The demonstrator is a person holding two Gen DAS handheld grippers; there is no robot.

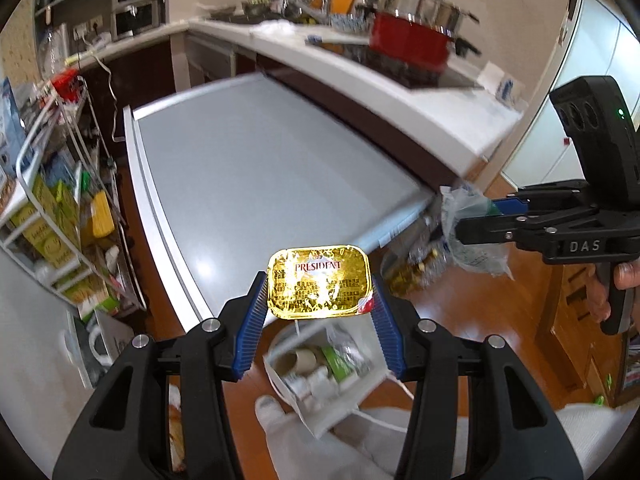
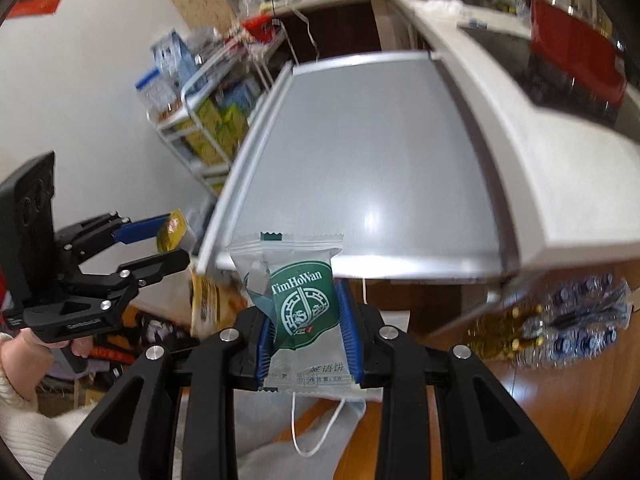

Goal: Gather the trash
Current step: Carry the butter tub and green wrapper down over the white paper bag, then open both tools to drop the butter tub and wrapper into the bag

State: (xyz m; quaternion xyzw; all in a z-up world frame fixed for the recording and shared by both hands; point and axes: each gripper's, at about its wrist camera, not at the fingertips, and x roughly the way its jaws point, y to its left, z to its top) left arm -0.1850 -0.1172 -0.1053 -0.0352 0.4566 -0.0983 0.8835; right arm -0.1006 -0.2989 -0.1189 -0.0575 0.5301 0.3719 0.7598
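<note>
the left claw (image 1: 320, 300) is clamped on a small gold butter packet (image 1: 320, 282), its blue pads (image 1: 256, 312) pressing the two short sides, so the packet hangs in the air above the floor and in front of the grey table (image 1: 260, 168). below this packet, on the wooden floor (image 1: 460, 320), a white paper bag (image 1: 320, 368) stands open with a cardboard roll and other small trash inside. the right claw (image 2: 306, 316) is closed tight on a clear snack wrapper (image 2: 300, 300) with a green label, which stands up between its pads, also in the air before the near edge of the same table. under the right claw a white mask with an ear loop (image 2: 316, 428) shows. each claw appears at the edge of the other view, with a hand (image 1: 624, 276) on the handle. behind the table runs the white worktop (image 1: 420, 92) with a red pot (image 1: 412, 40) on the dark hob. beside the table a wire rack (image 1: 52, 216) holds green boxes. a pack of water bottles (image 2: 580, 320) lies on the floor under the worktop.
</note>
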